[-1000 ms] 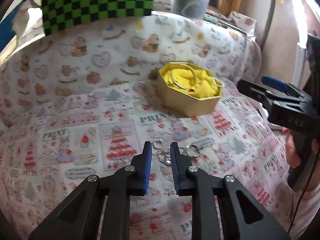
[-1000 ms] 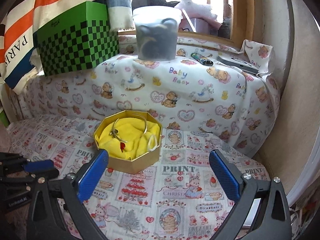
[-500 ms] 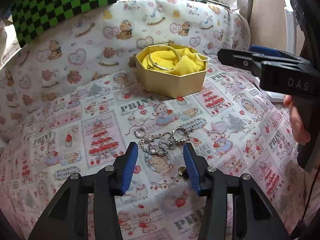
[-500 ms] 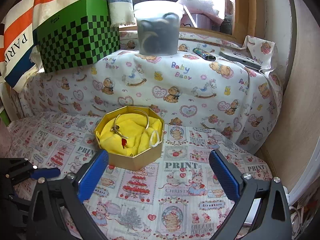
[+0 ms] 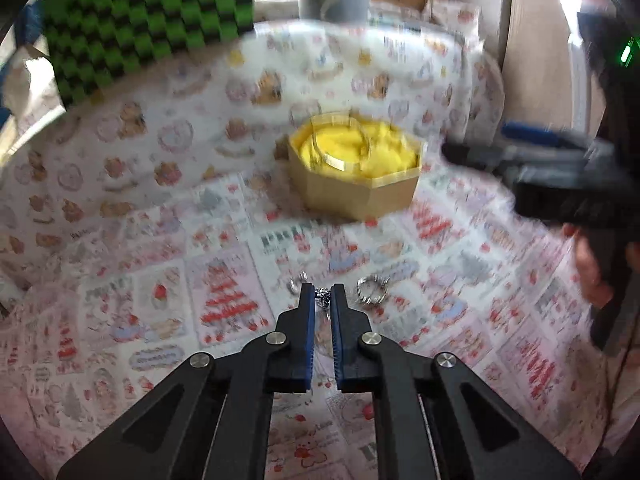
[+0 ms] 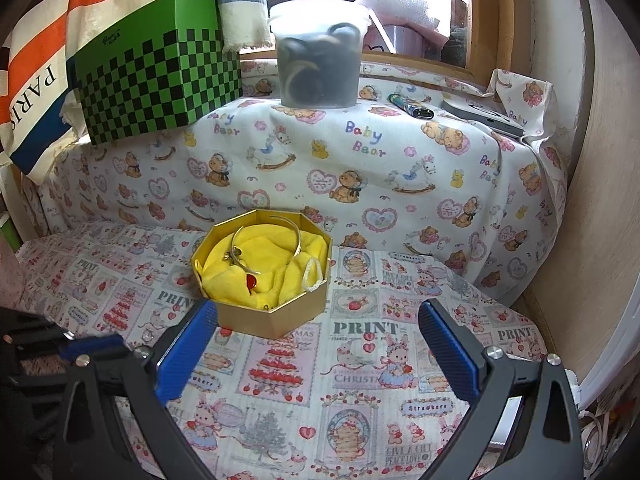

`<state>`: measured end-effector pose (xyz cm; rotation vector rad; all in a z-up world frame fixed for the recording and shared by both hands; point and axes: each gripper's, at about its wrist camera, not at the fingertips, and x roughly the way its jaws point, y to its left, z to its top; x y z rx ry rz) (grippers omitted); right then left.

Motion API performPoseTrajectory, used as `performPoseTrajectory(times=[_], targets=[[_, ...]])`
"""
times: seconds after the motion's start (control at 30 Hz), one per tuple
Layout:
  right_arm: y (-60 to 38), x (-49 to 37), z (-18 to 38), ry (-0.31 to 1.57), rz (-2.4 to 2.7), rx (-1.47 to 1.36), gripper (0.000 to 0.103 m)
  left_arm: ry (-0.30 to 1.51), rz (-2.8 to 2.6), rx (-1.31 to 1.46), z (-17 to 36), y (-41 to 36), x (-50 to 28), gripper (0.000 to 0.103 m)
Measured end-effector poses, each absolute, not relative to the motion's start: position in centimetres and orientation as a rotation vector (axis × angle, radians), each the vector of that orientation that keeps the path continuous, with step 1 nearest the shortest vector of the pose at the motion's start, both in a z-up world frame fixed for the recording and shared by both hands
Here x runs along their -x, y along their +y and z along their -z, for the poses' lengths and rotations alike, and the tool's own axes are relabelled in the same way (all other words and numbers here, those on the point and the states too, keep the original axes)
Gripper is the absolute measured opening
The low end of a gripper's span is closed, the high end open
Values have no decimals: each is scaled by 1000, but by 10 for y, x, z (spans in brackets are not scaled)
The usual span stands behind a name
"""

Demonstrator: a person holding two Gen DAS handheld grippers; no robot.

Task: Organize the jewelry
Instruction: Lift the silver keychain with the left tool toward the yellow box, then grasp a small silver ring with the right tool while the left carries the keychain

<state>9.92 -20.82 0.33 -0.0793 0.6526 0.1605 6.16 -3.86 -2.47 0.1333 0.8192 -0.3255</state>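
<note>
In the left wrist view my left gripper (image 5: 322,298) is closing its blue jaws on a silver chain piece (image 5: 323,300) caught between the tips, low over the printed cloth. A silver ring (image 5: 372,289) lies just right of the tips and a smaller ring (image 5: 296,282) just left. Beyond them stands the gold octagonal box (image 5: 356,200) with its yellow cloth lining. The right wrist view shows the same box (image 6: 276,316) holding a gold bangle (image 6: 268,240), a red bead (image 6: 251,281) and a white loop (image 6: 313,276). My right gripper (image 6: 316,344) stands open and empty in front of the box.
A green checkered box (image 6: 156,80), a plastic tub (image 6: 320,68), a lighter (image 6: 412,106) and a phone (image 6: 484,116) sit on the raised ledge behind. A person's hand (image 5: 592,276) holds the right gripper at the right edge. A wall stands at the right.
The left jaws spread wide over the silver cluster, then came together on a piece of it. The right gripper has stayed where it was, open.
</note>
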Motion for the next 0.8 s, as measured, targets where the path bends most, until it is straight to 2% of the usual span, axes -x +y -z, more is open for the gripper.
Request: performPoseTrajectory(times=[0.33, 0.6, 0.7, 0.8], targets=[[-194, -97, 3, 684, -279, 69, 99, 582, 209, -1, -31, 4, -42, 7], [-155, -93, 25, 803, -457, 144, 50, 595, 66, 40, -30, 26, -54, 7], [-139, -92, 33, 845, -501, 177, 41, 628, 19, 28, -20, 29, -59, 7], [-124, -92, 42, 870, -504, 242, 38, 660, 4, 36, -12, 32, -63, 7]])
